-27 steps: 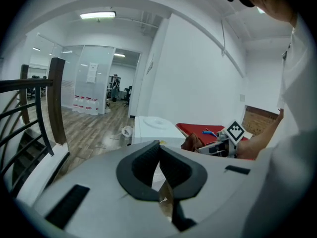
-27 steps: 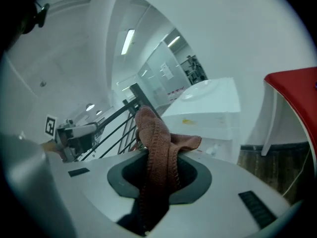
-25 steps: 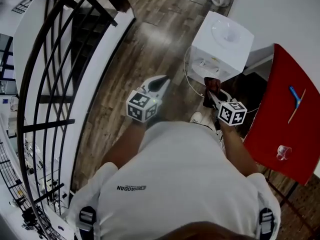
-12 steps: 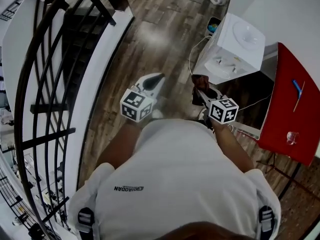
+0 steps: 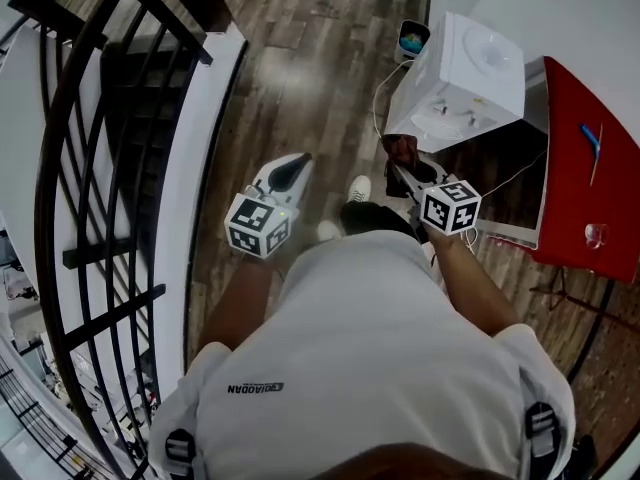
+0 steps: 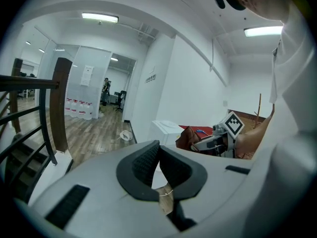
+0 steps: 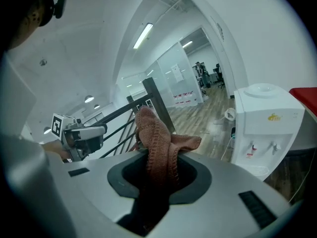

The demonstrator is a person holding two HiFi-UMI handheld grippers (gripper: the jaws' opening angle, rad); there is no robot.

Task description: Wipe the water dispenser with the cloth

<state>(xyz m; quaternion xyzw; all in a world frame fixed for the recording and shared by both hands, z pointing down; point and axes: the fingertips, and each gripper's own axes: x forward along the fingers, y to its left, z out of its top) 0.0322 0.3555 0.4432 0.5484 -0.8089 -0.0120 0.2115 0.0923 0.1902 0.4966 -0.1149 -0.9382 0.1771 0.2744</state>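
The white water dispenser (image 5: 462, 73) stands on the wooden floor at the upper right, its taps facing me; it also shows in the right gripper view (image 7: 265, 128) and small in the left gripper view (image 6: 166, 129). My right gripper (image 5: 402, 168) is shut on a brown cloth (image 5: 403, 150), held a little short of the dispenser's front. The cloth (image 7: 157, 138) sticks up out of the jaws, bunched. My left gripper (image 5: 297, 162) hangs over the floor to the left, away from the dispenser, its jaws closed together (image 6: 158, 152) with nothing between them.
A black stair railing (image 5: 95, 168) with a white curb runs down the left. A red table (image 5: 585, 158) with a blue item and a glass stands right of the dispenser. A cable (image 5: 380, 93) lies on the floor by it. My shoes are just below the grippers.
I have stepped and the head view has swung, so the dispenser sits higher and nearer the right gripper. The cloth stays in the right jaws. The left gripper has drifted slightly left and down.
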